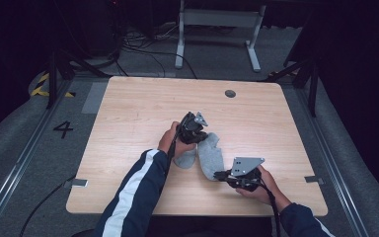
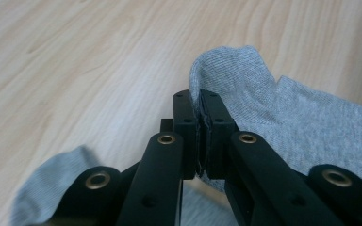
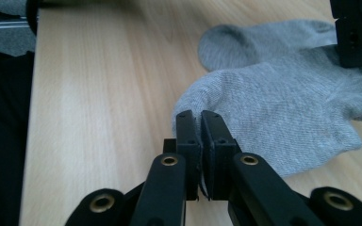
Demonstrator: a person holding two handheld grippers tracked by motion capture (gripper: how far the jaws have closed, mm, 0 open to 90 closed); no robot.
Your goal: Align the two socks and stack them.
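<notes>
Two grey socks lie side by side at the middle of the wooden table. The right-hand sock is held at both ends. My left gripper is shut on its far end, and the fabric bunches up between the closed jaws of the left gripper. My right gripper is shut on the near end of this sock, its tips pinching the edge. The second sock lies flat by the left hand; it is the sock beside the left jaws and the sock farther off.
A small round grey disc sits near the table's far edge. Bare wood surrounds the socks on every side. The left gripper's black body shows at the upper right of the right gripper view. A metal frame stands on the floor beyond the table.
</notes>
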